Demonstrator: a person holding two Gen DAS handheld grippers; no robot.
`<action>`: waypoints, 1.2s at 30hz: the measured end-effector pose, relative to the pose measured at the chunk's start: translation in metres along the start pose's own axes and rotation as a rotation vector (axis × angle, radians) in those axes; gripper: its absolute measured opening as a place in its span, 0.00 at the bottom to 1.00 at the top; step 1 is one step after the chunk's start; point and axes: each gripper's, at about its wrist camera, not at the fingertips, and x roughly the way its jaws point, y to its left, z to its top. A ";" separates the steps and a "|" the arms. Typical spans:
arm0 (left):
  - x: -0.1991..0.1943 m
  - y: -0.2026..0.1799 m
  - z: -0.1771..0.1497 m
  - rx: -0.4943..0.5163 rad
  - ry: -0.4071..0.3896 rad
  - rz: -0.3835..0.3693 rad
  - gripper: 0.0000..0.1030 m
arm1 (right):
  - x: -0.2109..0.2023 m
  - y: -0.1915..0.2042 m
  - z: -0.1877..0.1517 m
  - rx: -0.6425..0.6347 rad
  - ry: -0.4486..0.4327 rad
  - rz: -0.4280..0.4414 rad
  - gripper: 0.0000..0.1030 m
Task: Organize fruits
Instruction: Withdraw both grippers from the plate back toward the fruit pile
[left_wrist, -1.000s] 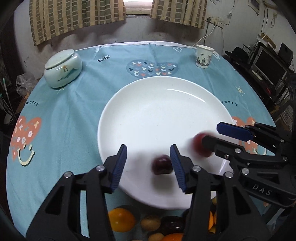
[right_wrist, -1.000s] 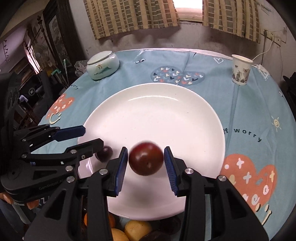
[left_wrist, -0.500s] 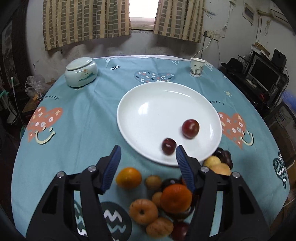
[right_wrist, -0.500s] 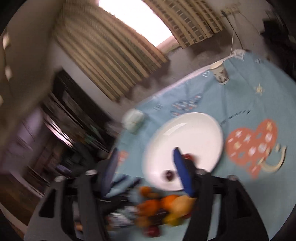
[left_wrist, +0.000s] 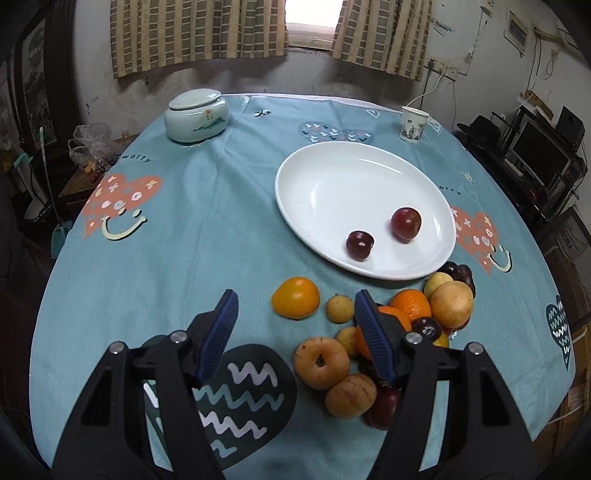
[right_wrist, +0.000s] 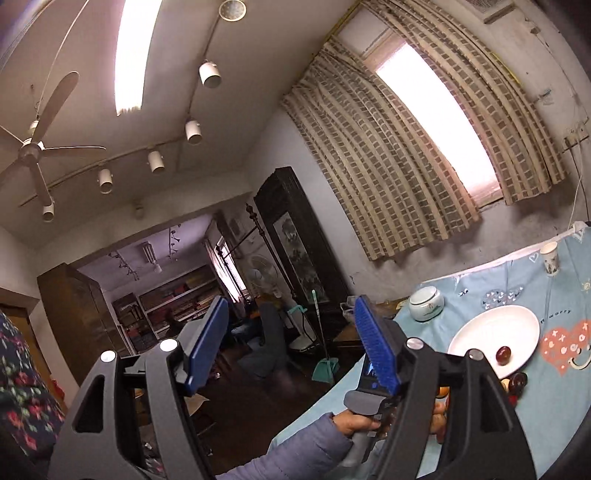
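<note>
The left wrist view looks down on a round table under a light blue printed tablecloth. The left gripper has its blue-padded fingers spread apart, grasping nothing. Beyond the fingertips and toward the right finger sits a wide white ceramic plate holding a small dark red plum and, apart from it, a larger red plum. Between the plate and the right finger lies a loose pile of orange, yellow and dark purple fruits; one smooth orange fruit sits just past the gap between the fingers. Far ahead stand a pale green lidded ceramic jar and a white patterned paper cup. The right wrist view is tilted up toward the room. The right gripper is also spread wide and empty. Past its right finger the table appears small, with only one plum clear on the plate. Below the fingers a hand in a grey-blue sleeve grips a handle. Only this view shows a ceiling fan, track spotlights, a dark wooden cabinet and checked curtains.
</note>
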 end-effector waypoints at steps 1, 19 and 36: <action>-0.001 0.000 -0.002 0.004 0.003 0.002 0.66 | 0.001 0.001 0.001 0.011 0.003 -0.001 0.69; -0.002 -0.003 -0.021 0.023 0.022 -0.008 0.66 | 0.017 0.009 -0.023 0.015 0.084 0.020 0.89; -0.015 0.016 -0.065 0.075 0.010 0.032 0.69 | 0.122 -0.182 -0.193 -0.337 0.762 -0.649 0.85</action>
